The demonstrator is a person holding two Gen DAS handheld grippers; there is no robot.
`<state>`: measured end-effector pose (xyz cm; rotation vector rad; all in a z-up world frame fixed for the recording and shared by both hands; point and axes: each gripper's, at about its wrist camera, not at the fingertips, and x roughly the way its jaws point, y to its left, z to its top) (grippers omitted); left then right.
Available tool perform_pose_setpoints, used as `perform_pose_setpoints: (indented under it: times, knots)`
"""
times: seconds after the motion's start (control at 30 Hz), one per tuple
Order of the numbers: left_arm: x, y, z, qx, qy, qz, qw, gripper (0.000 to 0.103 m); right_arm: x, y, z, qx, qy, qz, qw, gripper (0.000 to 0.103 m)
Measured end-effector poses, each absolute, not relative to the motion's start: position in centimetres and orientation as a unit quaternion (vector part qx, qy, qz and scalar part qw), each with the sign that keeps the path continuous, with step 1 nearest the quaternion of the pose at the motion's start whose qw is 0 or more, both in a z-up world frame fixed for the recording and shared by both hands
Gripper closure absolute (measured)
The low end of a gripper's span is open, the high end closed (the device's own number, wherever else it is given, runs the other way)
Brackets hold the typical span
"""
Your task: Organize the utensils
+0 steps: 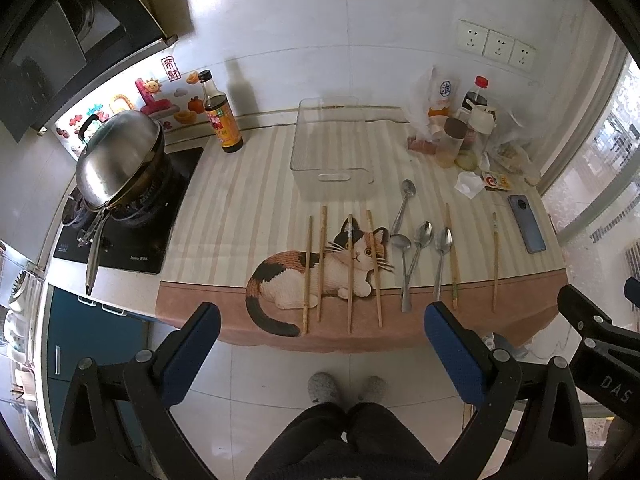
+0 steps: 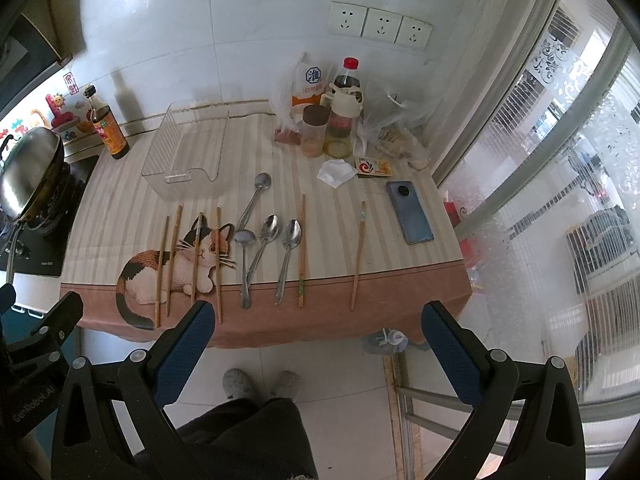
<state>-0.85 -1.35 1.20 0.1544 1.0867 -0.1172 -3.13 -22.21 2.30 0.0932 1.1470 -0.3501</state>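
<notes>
Several wooden chopsticks [image 1: 350, 272] [image 2: 218, 264] lie side by side across a cat-print mat [image 1: 280, 208] [image 2: 120, 220]. Several metal spoons [image 1: 420, 248] [image 2: 264, 240] lie to their right, with two more chopsticks [image 1: 495, 260] [image 2: 358, 256] beyond. A clear plastic bin [image 1: 332, 148] [image 2: 186, 156] stands empty behind them. My left gripper [image 1: 320, 316] is open and empty, held back from the table's front edge. My right gripper [image 2: 316, 314] is open and empty too, at the same edge.
A steel wok [image 1: 120, 160] sits on a stove at the left. A soy sauce bottle [image 1: 220, 116] [image 2: 110, 128] stands behind the mat. Jars, bottles and bags [image 1: 460, 128] [image 2: 336, 120] crowd the back right. A phone [image 1: 526, 224] [image 2: 410, 212] lies at the right edge.
</notes>
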Motion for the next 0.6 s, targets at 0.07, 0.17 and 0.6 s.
perform_pose_setpoints:
  times: [0.07,0.17,0.6]
  knots:
    - [-1.0,-1.6,1.1,0.073,0.516,-0.057,0.852,0.0,-3.2,-22.5,2.5,0.045,0.539,-0.165,0.825,0.0]
    - [-1.1,-1.6,1.2,0.074,0.515,-0.058,0.852,0.0,-3.3,-22.8,2.6,0.046,0.54,-0.165,0.824,0.0]
    - [-1.3,-1.6,1.3,0.072,0.515,-0.06,0.852,0.0,-3.7,-23.6,3.0,0.046,0.539,-0.165,0.825,0.0]
